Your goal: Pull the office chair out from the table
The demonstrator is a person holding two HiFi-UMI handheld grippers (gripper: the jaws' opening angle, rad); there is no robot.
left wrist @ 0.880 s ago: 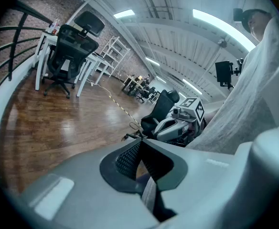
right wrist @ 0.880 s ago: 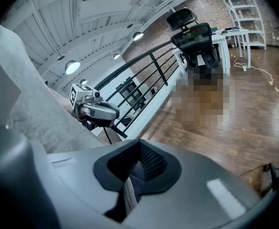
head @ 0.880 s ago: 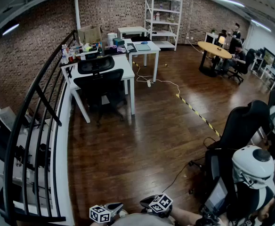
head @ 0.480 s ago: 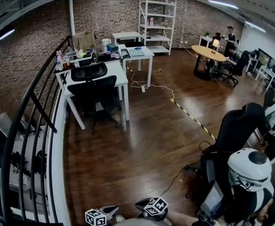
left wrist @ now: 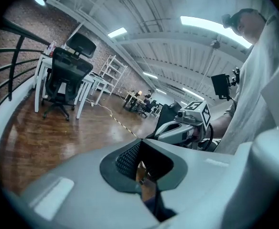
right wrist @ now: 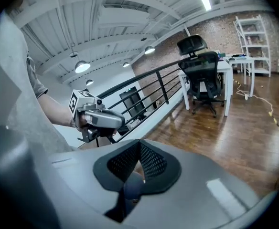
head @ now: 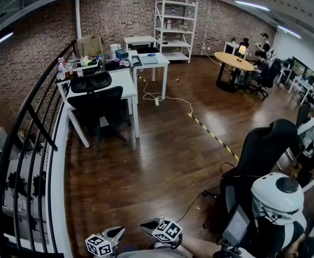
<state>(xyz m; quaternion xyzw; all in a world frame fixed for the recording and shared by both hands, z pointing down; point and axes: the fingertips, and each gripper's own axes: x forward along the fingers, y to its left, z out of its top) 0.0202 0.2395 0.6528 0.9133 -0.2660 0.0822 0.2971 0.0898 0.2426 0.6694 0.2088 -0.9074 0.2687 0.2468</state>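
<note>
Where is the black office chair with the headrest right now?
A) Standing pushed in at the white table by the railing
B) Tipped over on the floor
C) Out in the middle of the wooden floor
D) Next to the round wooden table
A: the office chair stands upright, tucked close against the white table, beside the railing.

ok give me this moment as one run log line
step: before reach | left claw: shut, empty | right claw: shut, empty | chair: pushed in at table, far off, untouched
</note>
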